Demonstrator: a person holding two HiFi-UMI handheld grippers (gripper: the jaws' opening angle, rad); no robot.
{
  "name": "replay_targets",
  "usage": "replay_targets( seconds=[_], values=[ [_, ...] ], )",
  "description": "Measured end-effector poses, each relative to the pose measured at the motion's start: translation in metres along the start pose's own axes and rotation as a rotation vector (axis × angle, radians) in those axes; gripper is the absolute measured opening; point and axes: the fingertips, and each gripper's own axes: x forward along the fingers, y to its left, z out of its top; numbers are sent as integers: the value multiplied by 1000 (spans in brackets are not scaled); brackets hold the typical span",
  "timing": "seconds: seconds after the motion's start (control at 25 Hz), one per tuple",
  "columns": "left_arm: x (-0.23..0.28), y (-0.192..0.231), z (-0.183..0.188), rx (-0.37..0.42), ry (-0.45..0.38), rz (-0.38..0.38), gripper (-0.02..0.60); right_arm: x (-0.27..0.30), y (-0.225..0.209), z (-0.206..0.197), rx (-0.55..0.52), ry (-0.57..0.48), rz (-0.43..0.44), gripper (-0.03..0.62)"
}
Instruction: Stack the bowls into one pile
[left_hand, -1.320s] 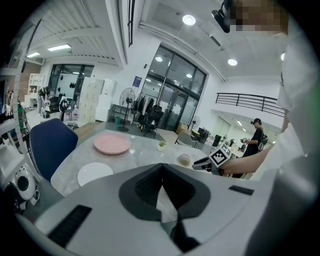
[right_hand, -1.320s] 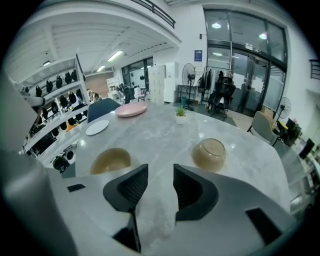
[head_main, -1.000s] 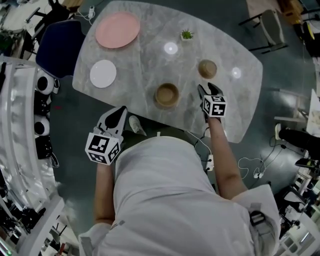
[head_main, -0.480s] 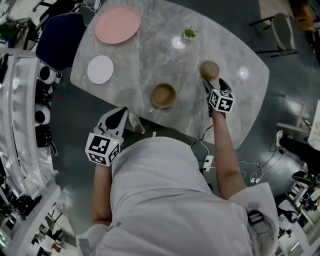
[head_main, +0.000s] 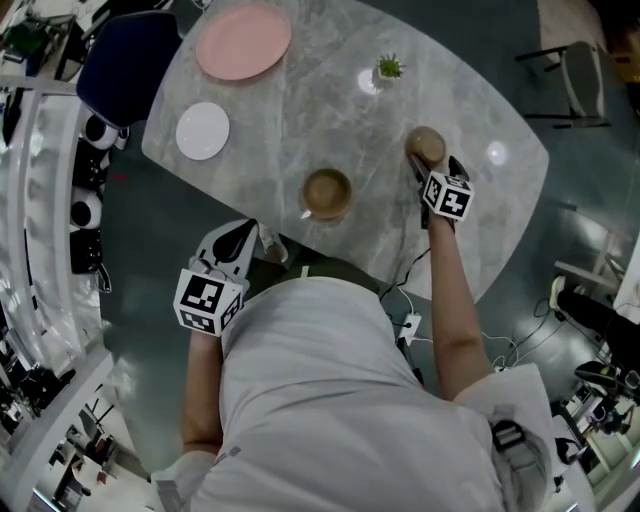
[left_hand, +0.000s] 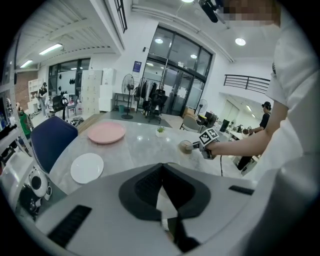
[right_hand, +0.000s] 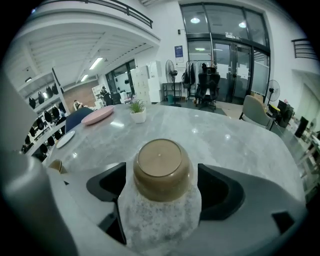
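My right gripper (head_main: 434, 168) has just been opening its jaws and now stands wide. The small brown bowl (right_hand: 161, 169), turned upside down, sits between them on the grey marble desk (head_main: 300, 120), and the pads flank it without pressing. The wider brown bowl (head_main: 327, 192) stands upright near the desk's front edge, well apart from the small one. My left gripper (head_main: 238, 236) hangs off the desk beside me, jaws closed together on nothing.
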Motion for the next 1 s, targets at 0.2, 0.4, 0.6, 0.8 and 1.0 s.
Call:
replay_targets(
  seconds=[0.2,0.4,0.6,0.8,1.0],
  values=[
    [-1,-1,-6,-16,10,20,0,11,-2,4,-13,8,-7,466],
    [-7,-2,-9,-26,10,39,0,17,2,3,-37,32,9,439],
    [-11,-1,-13,-31,0,48,0,16,6,1,-34,40,13,433],
    [-16,-1,-14,-29,-12,43,0,8,14,4,-32,28,27,430],
    [-21,4,-17,-30,-26,35,0,-3,30,6,-57,18,41,425]
  ],
)
